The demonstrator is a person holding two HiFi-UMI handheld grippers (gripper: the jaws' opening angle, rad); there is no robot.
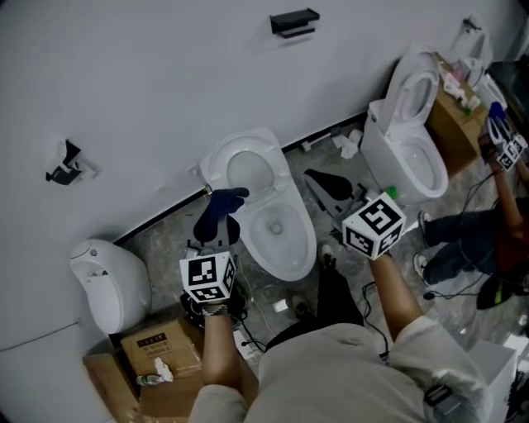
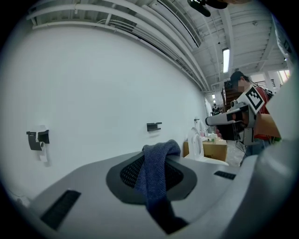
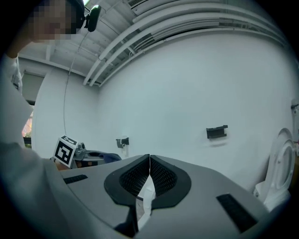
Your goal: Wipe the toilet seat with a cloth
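The left gripper (image 2: 158, 154) has its fingers pinching a dark blue knitted cloth (image 1: 221, 208). In the head view the cloth hangs just beside the left side of the open white ceramic toilet (image 1: 307, 248). The right gripper (image 3: 149, 163), fingers pressed together, is near that toilet's right side, above the grey stone floor (image 1: 165, 240).

A plain white wall (image 1: 165, 83) fills the top of the head view. A small black holder (image 1: 293, 22) sits high on it, and another black fitting (image 1: 66, 163) is at the left. The floor (image 1: 157, 244) is grey and speckled. Brown cardboard boxes (image 1: 161, 355) lie at the lower left. In the left gripper view, a long ceiling light (image 2: 226, 59) glows at the upper right.
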